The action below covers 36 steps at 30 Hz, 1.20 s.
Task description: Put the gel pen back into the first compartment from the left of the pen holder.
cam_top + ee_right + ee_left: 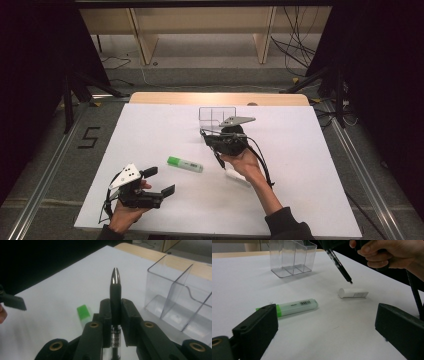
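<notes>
Progress looks early to me: I have one item in hand and nothing yet in the clear organizer, whose compartments look bare in both gripper views. My right gripper has its jaws closed on the black pen, tip pointing past the jaws, and in the high view it sits just at 6 o'clock of the organizer, close beside it. From the left gripper view the pen hangs tilted, tip down, above the table and clear of it. I judge the step in hand is carrying the pen to a compartment and dropping it in.

My left gripper waits at about 8 o'clock on the sheet, jaws spread wide and holding nothing. Left to do, as I read it: the green highlighter lying flat near the middle, and the small white cylinder lying on its side at roughly 3 o'clock of the highlighter, near my right hand. Both lie well apart from the organizer.
</notes>
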{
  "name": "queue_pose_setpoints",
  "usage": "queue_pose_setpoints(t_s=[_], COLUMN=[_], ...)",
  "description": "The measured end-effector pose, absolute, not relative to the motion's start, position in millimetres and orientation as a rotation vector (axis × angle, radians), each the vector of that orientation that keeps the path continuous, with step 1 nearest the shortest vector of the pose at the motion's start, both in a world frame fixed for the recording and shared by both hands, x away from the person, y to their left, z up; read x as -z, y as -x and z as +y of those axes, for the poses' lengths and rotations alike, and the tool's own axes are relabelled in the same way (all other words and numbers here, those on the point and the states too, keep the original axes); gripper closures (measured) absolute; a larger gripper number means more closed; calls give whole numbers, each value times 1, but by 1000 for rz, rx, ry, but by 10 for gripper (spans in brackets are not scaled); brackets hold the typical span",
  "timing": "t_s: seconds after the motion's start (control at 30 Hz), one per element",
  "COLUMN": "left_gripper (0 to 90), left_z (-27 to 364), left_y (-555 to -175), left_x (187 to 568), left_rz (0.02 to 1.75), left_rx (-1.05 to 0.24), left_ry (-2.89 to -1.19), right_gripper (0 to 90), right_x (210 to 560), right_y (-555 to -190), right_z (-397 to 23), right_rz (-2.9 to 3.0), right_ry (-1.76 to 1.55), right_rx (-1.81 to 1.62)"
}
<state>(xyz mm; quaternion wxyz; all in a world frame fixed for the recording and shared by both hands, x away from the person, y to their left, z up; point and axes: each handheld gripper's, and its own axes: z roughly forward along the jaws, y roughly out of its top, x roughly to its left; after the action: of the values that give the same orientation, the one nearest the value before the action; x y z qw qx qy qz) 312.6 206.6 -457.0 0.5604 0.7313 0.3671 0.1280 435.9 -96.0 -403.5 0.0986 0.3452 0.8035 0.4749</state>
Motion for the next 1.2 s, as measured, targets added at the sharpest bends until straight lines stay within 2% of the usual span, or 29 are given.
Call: queue_pose_setpoints(t_s=[1.2], left_gripper=[41], left_z=[207], left_y=[-313], left_x=[456], left_rz=[862], left_rx=[-291], left_ry=[-1714], right_gripper=[802], right_x=[359], right_y=[-492], right_z=[-88], right_rz=[2142], right_ry=[-1180], right_rx=[-1491])
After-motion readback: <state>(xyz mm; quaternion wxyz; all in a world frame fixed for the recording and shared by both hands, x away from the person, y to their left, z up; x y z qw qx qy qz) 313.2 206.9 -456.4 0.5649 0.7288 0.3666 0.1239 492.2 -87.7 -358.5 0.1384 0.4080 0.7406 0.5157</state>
